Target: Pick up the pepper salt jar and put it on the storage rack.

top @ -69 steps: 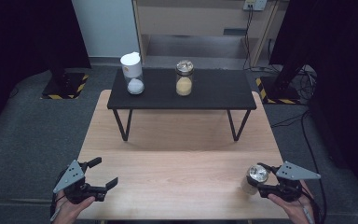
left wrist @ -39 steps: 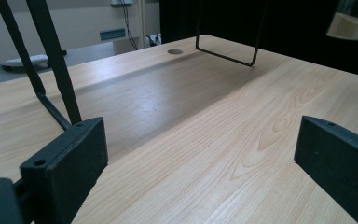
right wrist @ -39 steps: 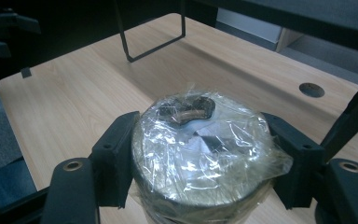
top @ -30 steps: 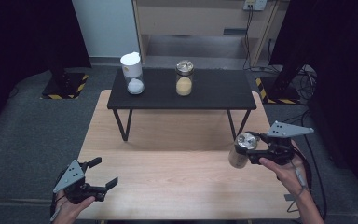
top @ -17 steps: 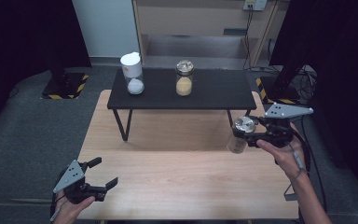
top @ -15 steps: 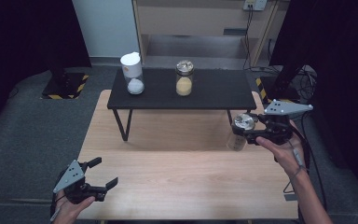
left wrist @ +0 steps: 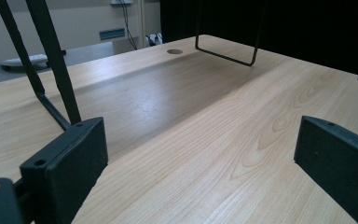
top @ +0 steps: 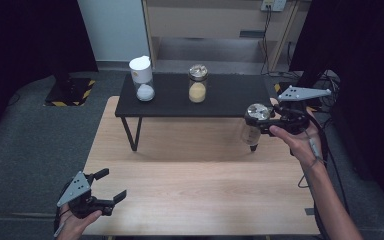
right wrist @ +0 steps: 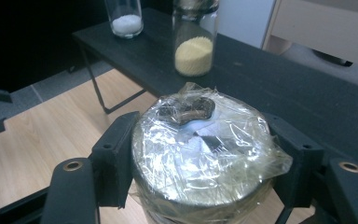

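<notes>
My right gripper (top: 258,121) is shut on a glass jar (top: 254,124) with a plastic-wrapped lid (right wrist: 196,145), held in the air off the right end of the black shelf (top: 230,92). In the right gripper view the jaws clamp the jar just under its lid. On the shelf stand a jar of white powder with a white lid (top: 142,78) and a jar of yellow grains (top: 197,83), the latter also in the right gripper view (right wrist: 194,42). My left gripper (top: 111,185) rests open at the near left corner of the wooden table (top: 190,185), nothing between its jaws.
The black shelf stands on thin wire legs (top: 131,134) at the far half of the table. A hole (left wrist: 174,51) sits in the tabletop far off in the left gripper view. Grey floor surrounds the table; a cabinet (top: 215,20) stands behind.
My right gripper has lifted the jar off the table's near right corner and carried it up and away toward the shelf's right end. The left gripper has stayed put.
</notes>
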`<act>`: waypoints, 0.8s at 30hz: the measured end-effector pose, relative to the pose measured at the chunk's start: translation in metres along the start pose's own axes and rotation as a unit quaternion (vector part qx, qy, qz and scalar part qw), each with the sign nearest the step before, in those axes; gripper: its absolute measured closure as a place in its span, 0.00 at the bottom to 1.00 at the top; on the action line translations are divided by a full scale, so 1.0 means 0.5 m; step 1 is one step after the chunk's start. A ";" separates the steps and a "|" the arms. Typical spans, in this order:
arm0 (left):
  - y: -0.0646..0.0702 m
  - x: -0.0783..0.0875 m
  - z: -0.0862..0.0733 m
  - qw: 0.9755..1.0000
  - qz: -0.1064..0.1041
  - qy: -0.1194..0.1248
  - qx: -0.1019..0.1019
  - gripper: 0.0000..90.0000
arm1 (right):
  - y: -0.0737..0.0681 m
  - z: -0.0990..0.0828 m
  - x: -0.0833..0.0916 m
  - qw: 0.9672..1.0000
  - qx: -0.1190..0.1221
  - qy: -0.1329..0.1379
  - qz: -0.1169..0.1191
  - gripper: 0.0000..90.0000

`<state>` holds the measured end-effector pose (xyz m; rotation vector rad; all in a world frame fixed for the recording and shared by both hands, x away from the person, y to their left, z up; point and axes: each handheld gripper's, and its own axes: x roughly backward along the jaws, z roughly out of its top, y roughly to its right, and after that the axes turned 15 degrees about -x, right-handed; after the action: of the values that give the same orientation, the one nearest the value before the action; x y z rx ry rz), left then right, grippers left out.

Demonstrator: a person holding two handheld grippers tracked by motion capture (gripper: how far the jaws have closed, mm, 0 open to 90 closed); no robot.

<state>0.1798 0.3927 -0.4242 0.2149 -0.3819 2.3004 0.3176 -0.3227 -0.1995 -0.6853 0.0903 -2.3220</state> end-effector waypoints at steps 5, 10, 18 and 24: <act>0.000 0.000 0.000 1.000 0.000 0.000 0.001 0.02 | -0.003 0.028 -0.008 1.000 0.002 0.002 -0.005 0.38; 0.000 0.000 0.000 1.000 -0.001 0.000 0.000 0.02 | -0.007 0.057 -0.018 1.000 0.000 0.005 -0.011 0.38; -0.001 0.000 -0.001 1.000 -0.001 0.000 0.002 0.02 | -0.009 0.100 -0.040 1.000 -0.007 0.008 -0.030 0.38; -0.002 0.000 -0.002 1.000 0.000 0.001 0.003 0.02 | -0.006 0.120 -0.058 0.999 -0.015 0.014 -0.040 0.38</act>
<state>0.1804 0.3935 -0.4247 0.2160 -0.3750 2.3010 0.3637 -0.2943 -0.1604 -0.6846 0.1128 -2.4124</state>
